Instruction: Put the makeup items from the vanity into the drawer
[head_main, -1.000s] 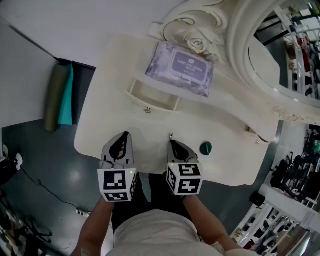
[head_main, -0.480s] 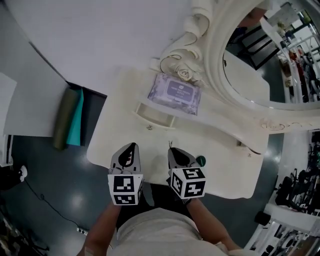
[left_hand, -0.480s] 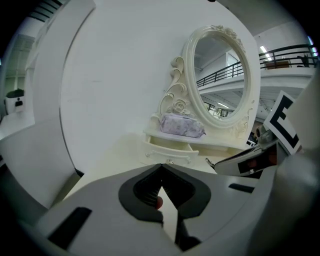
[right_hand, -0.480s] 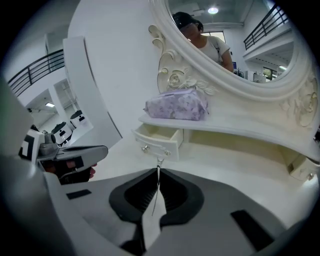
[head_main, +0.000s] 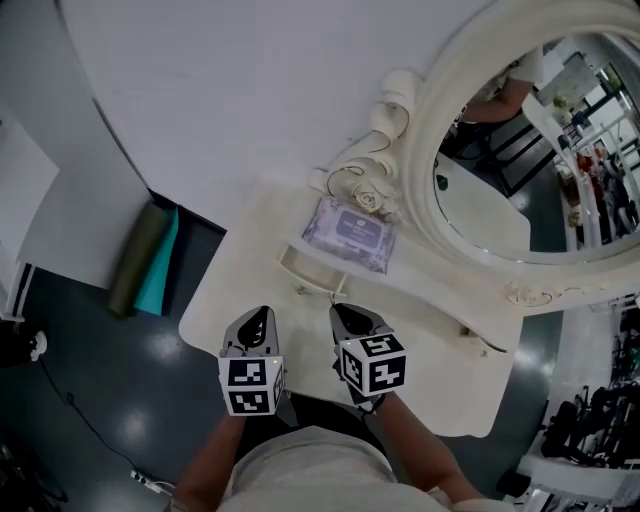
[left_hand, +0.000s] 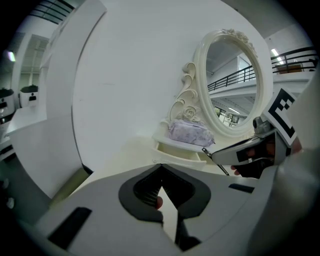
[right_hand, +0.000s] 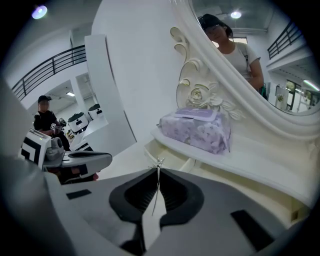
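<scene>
Silvery pin (right_hand: 154, 192), clamped lengthwise in the right gripper (right_hand: 158, 170), points at the open drawer (head_main: 312, 272) of the cream vanity (head_main: 440, 395); left gripper (left_hand: 161, 168) closed.

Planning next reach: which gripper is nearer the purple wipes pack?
Right. Right gripper is directly in front of the wipes pack; left gripper is offset further to its left.

Open vanity top (head_main: 245, 295) before drawer (head_main: 312, 268); wipes pack (head_main: 350, 232) behind

Wipes pack (head_main: 352, 233) on vanity (head_main: 430, 350), behind drawer (head_main: 305, 268).
</scene>
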